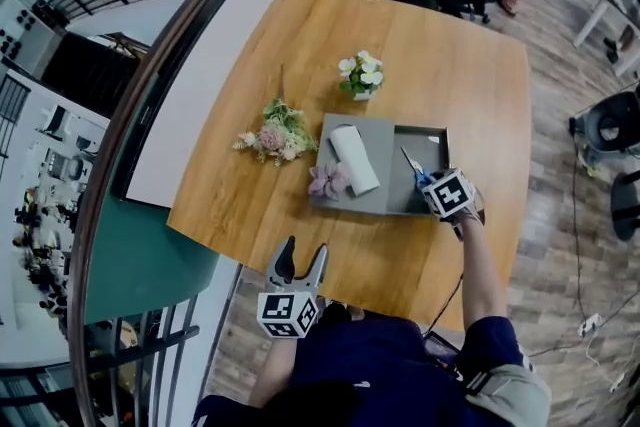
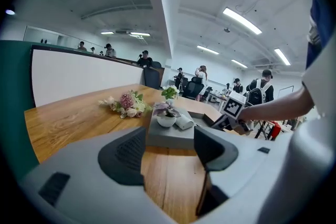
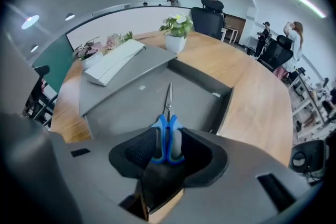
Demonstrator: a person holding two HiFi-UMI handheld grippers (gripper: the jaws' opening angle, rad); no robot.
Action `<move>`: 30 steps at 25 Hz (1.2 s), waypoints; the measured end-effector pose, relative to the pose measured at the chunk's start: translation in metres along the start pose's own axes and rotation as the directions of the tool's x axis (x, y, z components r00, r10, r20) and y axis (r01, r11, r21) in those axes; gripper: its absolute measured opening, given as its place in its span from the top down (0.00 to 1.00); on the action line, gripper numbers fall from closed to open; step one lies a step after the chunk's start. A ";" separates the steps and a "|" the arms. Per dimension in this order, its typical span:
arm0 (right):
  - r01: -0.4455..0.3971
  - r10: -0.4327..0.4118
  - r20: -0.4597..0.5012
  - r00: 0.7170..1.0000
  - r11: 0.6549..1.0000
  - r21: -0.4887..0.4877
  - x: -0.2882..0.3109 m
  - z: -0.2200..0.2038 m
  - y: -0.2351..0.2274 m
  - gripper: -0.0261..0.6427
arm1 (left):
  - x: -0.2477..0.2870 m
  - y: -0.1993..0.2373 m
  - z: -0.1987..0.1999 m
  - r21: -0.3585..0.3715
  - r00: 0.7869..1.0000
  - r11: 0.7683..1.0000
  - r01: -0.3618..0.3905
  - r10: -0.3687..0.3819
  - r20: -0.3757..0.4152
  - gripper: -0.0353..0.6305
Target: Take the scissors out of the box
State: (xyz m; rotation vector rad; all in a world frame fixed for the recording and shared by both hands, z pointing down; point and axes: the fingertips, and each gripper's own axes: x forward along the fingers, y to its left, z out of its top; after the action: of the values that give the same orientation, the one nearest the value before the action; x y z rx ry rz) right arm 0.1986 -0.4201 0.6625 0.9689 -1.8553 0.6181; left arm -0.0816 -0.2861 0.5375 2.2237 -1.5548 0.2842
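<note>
Left gripper [image 1: 305,252] hovers, jaws apart and empty; right gripper [image 3: 168,135] clamps the blue scissors [image 3: 168,107] in the grey box [image 3: 223,108].

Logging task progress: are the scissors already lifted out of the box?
No, the scissors lie on the floor of the box, blue handles between the right tool's jaws.

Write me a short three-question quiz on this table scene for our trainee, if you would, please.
1. True or false: the scissors lie outside the box.
2. Which gripper has the scissors' handles between its jaws?
3. Fill in: the scissors' handles are ___.
Key: 1 false; 2 the right gripper; 3 blue.
</note>
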 end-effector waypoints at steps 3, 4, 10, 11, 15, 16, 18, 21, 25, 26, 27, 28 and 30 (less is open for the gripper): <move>-0.011 0.012 -0.045 0.999 1.000 0.008 0.009 -0.001 0.000 0.72 | -0.004 0.008 -0.001 -0.002 1.000 1.000 -0.025 0.025 -0.003 0.52; -0.011 0.011 -0.059 0.998 1.000 0.009 0.012 -0.001 0.001 0.72 | -0.005 0.011 -0.001 -0.004 0.999 0.999 -0.033 0.033 -0.004 0.52; -0.032 0.037 -0.150 0.988 0.999 0.032 0.019 -0.003 0.003 0.74 | -0.005 0.020 0.002 -0.021 0.998 0.998 -0.054 0.055 0.010 0.52; -0.043 0.048 -0.159 0.986 0.998 0.040 0.020 -0.004 0.004 0.75 | -0.004 0.020 0.003 -0.021 0.999 0.998 -0.052 0.053 0.011 0.52; -0.061 0.069 -0.181 0.981 0.997 0.052 0.022 -0.002 0.005 0.76 | -0.001 0.022 0.000 -0.026 0.999 0.998 -0.051 0.051 0.008 0.52; -0.062 0.071 -0.181 0.981 0.997 0.053 0.022 -0.002 0.004 0.77 | 0.000 0.021 -0.002 -0.020 0.999 0.999 -0.050 0.050 0.002 0.52; -0.059 0.068 -0.176 0.982 0.997 0.056 0.021 -0.002 0.001 0.80 | 0.003 0.017 -0.006 -0.001 0.999 0.999 -0.041 0.041 -0.012 0.52; -0.047 0.053 -0.147 0.988 0.998 0.042 0.021 -0.001 0.005 0.81 | 0.000 0.014 -0.004 0.005 1.000 1.000 -0.021 0.022 -0.020 0.52; 0.024 -0.020 -0.092 0.996 0.999 0.038 0.014 -0.002 0.000 0.82 | 0.003 0.008 0.010 0.007 1.000 1.000 0.005 -0.005 0.020 0.52; 0.023 -0.019 -0.064 0.998 0.998 0.062 0.012 0.000 0.000 0.82 | 0.005 0.006 0.013 0.009 1.000 1.000 0.010 -0.011 0.027 0.52; 0.017 -0.015 -0.029 0.999 0.996 0.085 0.010 0.004 0.002 0.82 | 0.006 0.006 0.015 0.010 0.999 1.000 0.014 -0.014 0.032 0.52; 0.023 -0.024 0.003 1.000 0.995 0.095 0.007 0.008 0.001 0.82 | 0.007 0.007 0.016 0.012 0.999 1.000 0.018 -0.018 0.036 0.52; 0.067 -0.072 0.063 0.995 0.994 0.086 -0.005 0.018 -0.005 0.82 | 0.009 0.006 0.017 0.015 0.999 0.999 0.028 -0.028 0.040 0.52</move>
State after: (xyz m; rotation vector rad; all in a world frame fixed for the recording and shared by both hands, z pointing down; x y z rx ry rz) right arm 0.1954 -0.4344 0.6500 1.1163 -1.8578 0.6324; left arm -0.0856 -0.3029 0.5270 2.2741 -1.5457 0.2445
